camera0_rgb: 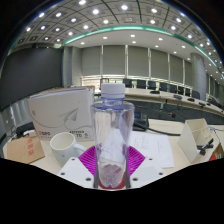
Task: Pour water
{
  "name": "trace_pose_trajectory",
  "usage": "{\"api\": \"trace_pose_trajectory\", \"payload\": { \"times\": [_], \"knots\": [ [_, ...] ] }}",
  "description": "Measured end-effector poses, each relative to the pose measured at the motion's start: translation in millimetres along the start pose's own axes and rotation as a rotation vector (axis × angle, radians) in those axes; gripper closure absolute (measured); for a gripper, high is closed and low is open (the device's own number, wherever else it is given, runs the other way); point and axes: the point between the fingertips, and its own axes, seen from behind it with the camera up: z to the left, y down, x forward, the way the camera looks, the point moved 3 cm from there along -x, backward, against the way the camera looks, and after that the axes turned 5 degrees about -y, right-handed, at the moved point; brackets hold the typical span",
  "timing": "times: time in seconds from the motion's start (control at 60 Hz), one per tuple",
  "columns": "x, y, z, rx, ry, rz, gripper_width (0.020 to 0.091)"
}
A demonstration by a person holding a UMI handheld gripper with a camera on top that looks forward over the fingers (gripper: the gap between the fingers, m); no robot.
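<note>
A clear plastic water bottle (112, 130) with a white cap stands upright between my fingers, lifted above the table. My gripper (112, 163) is shut on its lower body, and both magenta pads (89, 158) press against its sides. A white paper cup (63, 148) sits on the white table (160, 147), to the left of the bottle and a little beyond the fingers. The bottle's base hides what lies right under it.
A white carton box (62, 110) stands behind the cup, with a brown cardboard box (24, 150) to its left. A small white card (196, 131) and dark items lie on the table at the right. Desks and chairs fill the office room behind.
</note>
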Motion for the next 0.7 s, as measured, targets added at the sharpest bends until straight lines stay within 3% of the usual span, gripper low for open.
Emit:
{"api": "trace_pose_trajectory", "payload": {
  "times": [0.05,0.15,0.3,0.333,0.383,0.4,0.433,0.5,0.7],
  "knots": [
    [1,11,-4,0.019,0.003,0.011,0.0736],
    [-3,12,-3,0.009,0.001,-0.04,0.0705],
    [-2,15,-2,0.002,0.012,-0.036,0.0588],
    [-2,21,-3,0.009,0.014,-0.004,0.0498],
    [-4,29,0,0.021,0.006,0.039,0.0258],
    [-5,30,1,0.024,0.007,0.048,0.0235],
    [-10,32,0,0.031,0.018,0.066,0.0279],
    [-27,34,2,0.031,0.042,0.091,0.0238],
    [-110,16,33,0.048,0.14,0.168,0.0247]
  ]
}}
